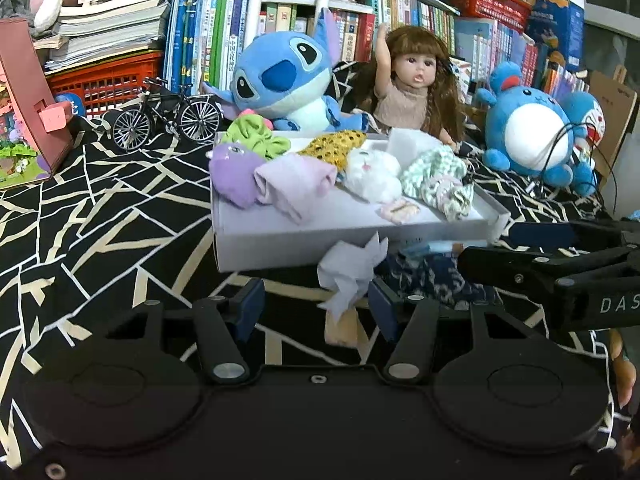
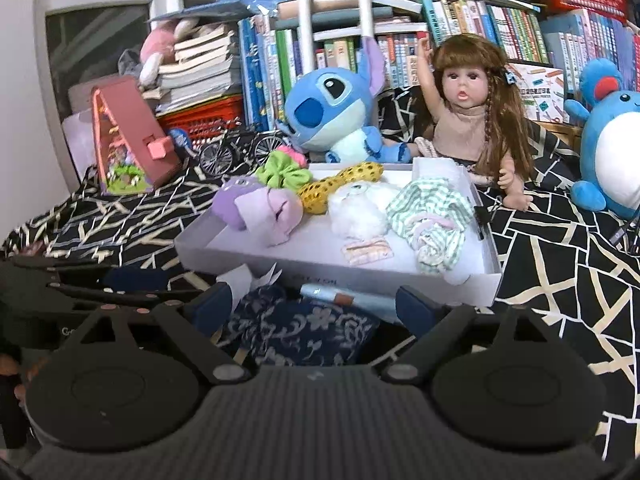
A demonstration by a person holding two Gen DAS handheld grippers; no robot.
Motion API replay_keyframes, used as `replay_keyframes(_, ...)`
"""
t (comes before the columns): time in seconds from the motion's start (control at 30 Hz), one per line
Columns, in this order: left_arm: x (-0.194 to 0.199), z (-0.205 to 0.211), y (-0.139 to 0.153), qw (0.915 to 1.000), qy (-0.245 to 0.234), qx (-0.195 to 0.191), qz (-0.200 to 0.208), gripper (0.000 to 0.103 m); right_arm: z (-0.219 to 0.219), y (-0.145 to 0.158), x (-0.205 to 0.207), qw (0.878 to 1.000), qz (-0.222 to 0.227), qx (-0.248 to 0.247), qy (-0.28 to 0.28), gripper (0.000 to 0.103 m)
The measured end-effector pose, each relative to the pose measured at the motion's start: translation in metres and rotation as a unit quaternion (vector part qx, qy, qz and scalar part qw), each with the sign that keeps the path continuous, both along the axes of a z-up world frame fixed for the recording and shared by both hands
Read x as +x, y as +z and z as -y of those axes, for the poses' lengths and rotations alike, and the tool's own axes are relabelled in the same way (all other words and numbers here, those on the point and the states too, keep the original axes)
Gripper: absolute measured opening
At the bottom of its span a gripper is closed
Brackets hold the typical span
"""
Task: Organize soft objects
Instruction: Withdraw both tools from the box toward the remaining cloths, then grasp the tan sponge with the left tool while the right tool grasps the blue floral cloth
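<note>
model bicycle standing on black patterned cloth, pink toy house sitting just left of it, books lining the shelf behind, red crate sitting under stacked books

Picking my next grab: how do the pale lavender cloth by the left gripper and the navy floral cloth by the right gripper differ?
The pale lavender cloth is plain, crumpled and stands up in a peak; the navy floral cloth is dark, white-patterned and lies flatter. The lavender one looks smaller. It sits between the left gripper's fingers; the navy one between the right gripper's. Both lie outside the white tray, at its near wall, ungrasped.
</note>
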State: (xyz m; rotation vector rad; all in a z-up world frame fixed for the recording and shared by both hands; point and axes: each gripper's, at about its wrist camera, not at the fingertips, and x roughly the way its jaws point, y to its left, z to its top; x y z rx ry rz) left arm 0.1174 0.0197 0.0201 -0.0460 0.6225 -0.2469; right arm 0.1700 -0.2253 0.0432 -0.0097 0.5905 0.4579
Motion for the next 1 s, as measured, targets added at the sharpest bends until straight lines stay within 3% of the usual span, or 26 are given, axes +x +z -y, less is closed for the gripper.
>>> replay_keyframes(0.13,-0.003,0.001,-0.006,1.0000,-0.002,0.002,-0.005,0.054,-0.003,-0.005,-0.002,1.000,-0.001,-0.009,0.003,0.095)
replay_keyframes(0.3,-0.001,0.001,-0.014,0.9998,-0.007,0.000,-0.019,0.043,-0.003,-0.012,-0.002,1.000,-0.006,-0.018,0.001,0.096)
replay_keyframes(0.43,0.001,0.003,-0.018,0.9996,-0.013,-0.002,-0.026,0.034,-0.003,-0.015,-0.002,1.000,-0.008,-0.023,0.002,0.096)
replay_keyframes(0.57,0.002,0.008,-0.020,0.9995,-0.021,0.002,-0.025,0.018,-0.005,-0.018,-0.001,1.000,-0.010,-0.026,0.003,0.095)
replay_keyframes(1.0,-0.004,0.005,-0.020,0.9995,-0.024,0.006,-0.021,0.017,-0.016,-0.030,0.001,0.999,-0.011,-0.049,0.010,0.096)
